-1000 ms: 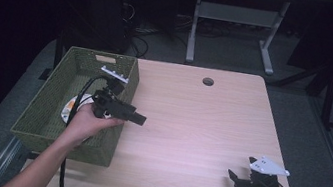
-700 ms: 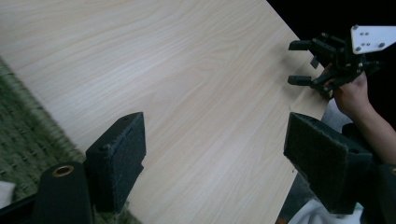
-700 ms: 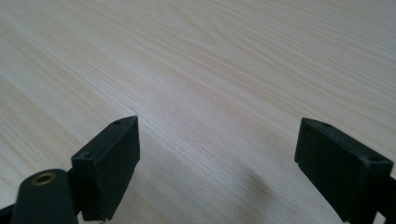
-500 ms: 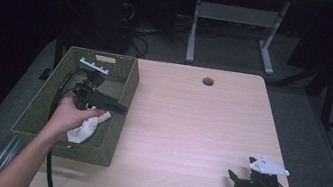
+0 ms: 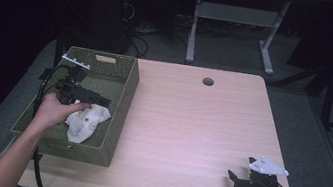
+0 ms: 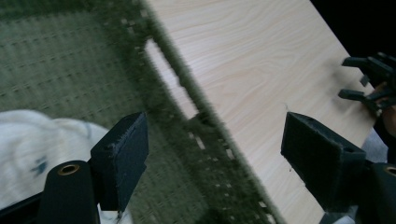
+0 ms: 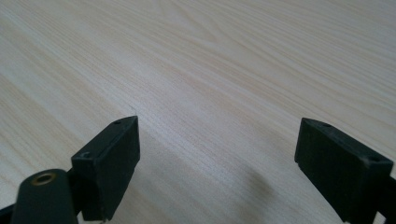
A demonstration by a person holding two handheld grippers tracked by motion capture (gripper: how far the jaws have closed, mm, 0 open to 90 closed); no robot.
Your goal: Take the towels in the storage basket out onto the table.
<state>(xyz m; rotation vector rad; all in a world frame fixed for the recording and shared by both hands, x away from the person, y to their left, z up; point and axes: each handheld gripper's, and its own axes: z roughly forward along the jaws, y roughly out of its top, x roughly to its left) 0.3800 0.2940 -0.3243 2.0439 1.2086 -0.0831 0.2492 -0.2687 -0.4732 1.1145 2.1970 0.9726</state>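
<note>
The left gripper (image 5: 95,98) hovers with jaws spread and empty inside the basket (image 5: 124,92), the white cloth (image 5: 85,120) lying just below and beside it (the right gripper (image 5: 234,180), likewise agape, rests well apart).

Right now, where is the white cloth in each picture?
High view: the white cloth lies in the green basket, beside the left gripper.
Left gripper view: the cloth is at lower left, behind the left jaw.
Right gripper view: bare table.
Shared landmark: the basket's wall.
</note>
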